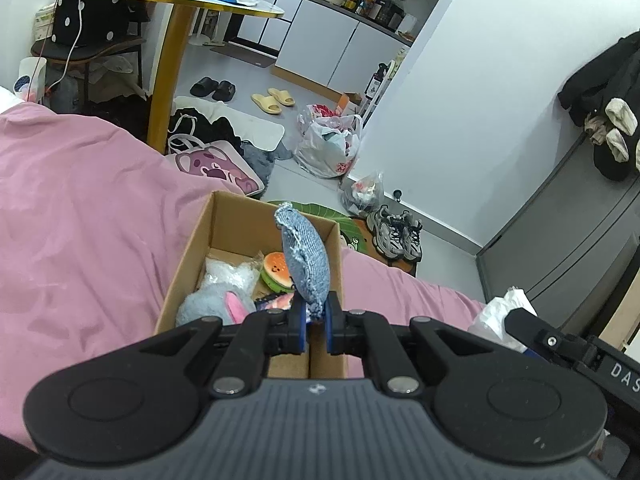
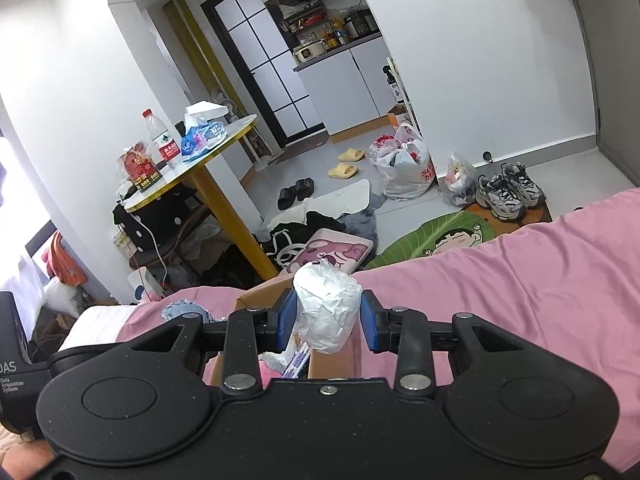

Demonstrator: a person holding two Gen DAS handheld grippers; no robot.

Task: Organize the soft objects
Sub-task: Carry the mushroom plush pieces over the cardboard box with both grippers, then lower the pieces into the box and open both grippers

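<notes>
A cardboard box (image 1: pixel 236 220) stands on the pink bed cover (image 1: pixel 80 208). Inside lie a burger-shaped soft toy (image 1: pixel 274 270), a pale blue plush (image 1: pixel 208 304) with a pink ear, and a clear plastic bag (image 1: pixel 230 276). My left gripper (image 1: pixel 316 318) is shut on a blue denim pouch (image 1: pixel 306 264) and holds it upright over the box. My right gripper (image 2: pixel 328 320) is shut on a white roll wrapped in plastic (image 2: pixel 326 312), above the box's edge (image 2: pixel 260 292). The denim pouch also shows in the right wrist view (image 2: pixel 184 310).
The bed edge drops to a floor with a pink bag (image 1: pixel 216 164), sneakers (image 1: pixel 396 236), slippers (image 1: pixel 274 100), plastic bags (image 1: pixel 332 144) and a green mat (image 2: pixel 436 236). A yellow-legged round table (image 1: pixel 168 72) with bottles stands beyond. The right gripper's body (image 1: pixel 560 340) is close at the right.
</notes>
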